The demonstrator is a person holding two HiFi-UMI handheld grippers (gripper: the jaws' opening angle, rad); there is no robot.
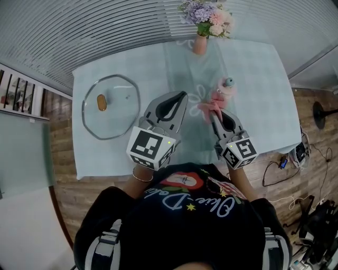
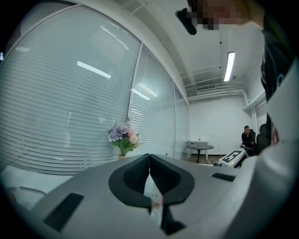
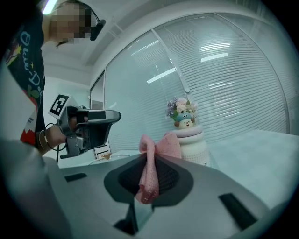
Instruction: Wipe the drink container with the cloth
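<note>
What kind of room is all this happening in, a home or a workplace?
Probably an office or lab room set up like a dining corner: long window blinds, ceiling strip lights and cables on the wood floor, beside a clothed table with flowers.

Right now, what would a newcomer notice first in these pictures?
The pink cloth, clamped in the right gripper, sits close to the white drink container, right of centre on the table. Purple and pink flowers stand at the far edge; a glass plate lies at the left.

Windows: slatted blinds (image 2: 70,116) drawn along the wall
Floor (image 1: 60,195): brown wood planks
Bench (image 1: 264,79): pale blue-green cover
Light: strip lamp (image 2: 229,66) on white ceiling
Far end: small round table (image 2: 200,147)
</note>
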